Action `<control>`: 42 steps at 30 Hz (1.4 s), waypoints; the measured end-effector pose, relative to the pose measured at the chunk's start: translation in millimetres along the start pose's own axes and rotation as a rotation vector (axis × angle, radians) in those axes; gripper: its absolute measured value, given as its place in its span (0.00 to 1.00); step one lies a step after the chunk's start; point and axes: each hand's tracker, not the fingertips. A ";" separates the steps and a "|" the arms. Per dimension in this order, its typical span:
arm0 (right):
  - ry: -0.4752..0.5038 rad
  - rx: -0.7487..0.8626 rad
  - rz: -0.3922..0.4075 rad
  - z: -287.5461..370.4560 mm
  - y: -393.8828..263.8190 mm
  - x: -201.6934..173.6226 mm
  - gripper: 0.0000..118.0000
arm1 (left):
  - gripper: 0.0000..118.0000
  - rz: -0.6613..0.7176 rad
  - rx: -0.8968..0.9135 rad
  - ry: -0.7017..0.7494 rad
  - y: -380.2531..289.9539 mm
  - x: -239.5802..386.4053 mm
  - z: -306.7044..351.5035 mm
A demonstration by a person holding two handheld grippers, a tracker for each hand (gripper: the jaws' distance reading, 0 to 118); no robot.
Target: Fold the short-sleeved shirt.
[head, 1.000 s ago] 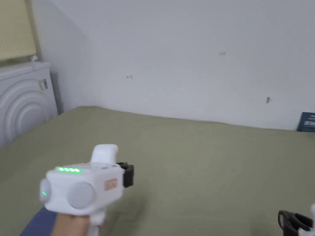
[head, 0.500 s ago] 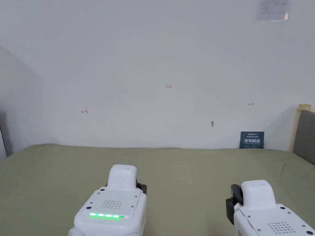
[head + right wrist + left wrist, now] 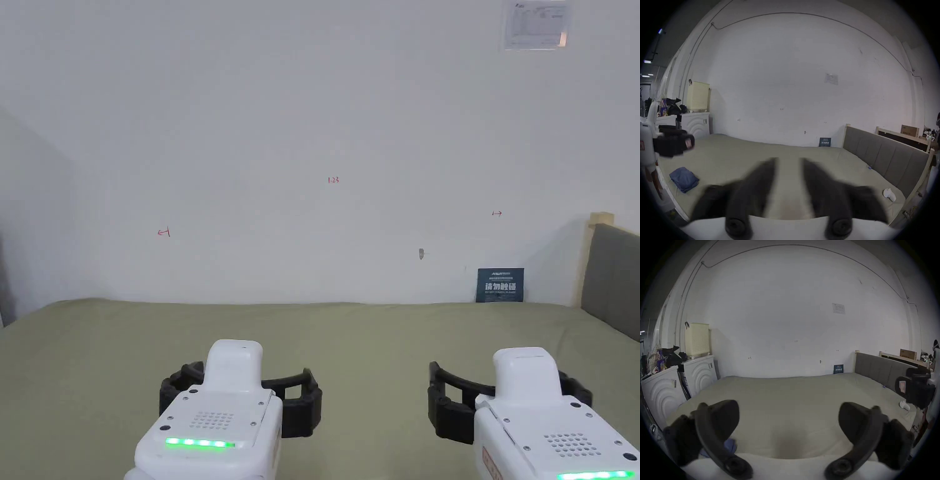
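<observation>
Facing a white wall point(image 3: 325, 112), the head view shows both grippers held side by side above the near edge of a bed covered in an olive-green sheet point(image 3: 375, 337). The left gripper point(image 3: 240, 390) has its jaws spread wide apart with nothing between them. The right gripper point(image 3: 509, 400) also has its jaws spread apart and holds nothing. A small dark sign point(image 3: 500, 285) leans against the wall at the far right corner of the bed, beside a grey headboard point(image 3: 615, 275).

From the left gripper view, the left gripper point(image 3: 788, 415) presents its two dark jaws wide apart over the sheet point(image 3: 786, 394). A patch of blue cloth, the folded shirt point(image 3: 730, 445), lies partly hidden behind the left jaw near the near left edge of the bed. White cabinets point(image 3: 700, 374) stand past the left edge of the bed.

From the right gripper view, the right gripper point(image 3: 788, 164) appears blurred, with a clear gap between its jaws. The folded shirt point(image 3: 683, 179) rests on the sheet point(image 3: 769, 154) near the near left corner of the bed. A small white object point(image 3: 889, 194) lies near the right edge.
</observation>
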 end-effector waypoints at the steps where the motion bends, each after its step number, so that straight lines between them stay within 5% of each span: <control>1: -0.001 0.027 -0.001 2.3 1.1 -1.0 0.88 | 1.00 -0.006 0.022 0.004 -0.8 -1.7 -2.9; 21: 0.018 0.002 0.007 5.9 -2.3 6.5 0.88 | 1.00 0.040 -0.020 -0.107 10.0 -1.1 4.6; 25: 0.020 -0.008 0.014 5.1 -2.8 6.6 0.88 | 1.00 0.019 -0.046 -0.015 14.1 4.2 5.9; 42: 0.040 -0.019 0.012 5.5 -1.2 10.1 0.88 | 1.00 -0.024 -0.030 -0.017 26.1 5.3 13.3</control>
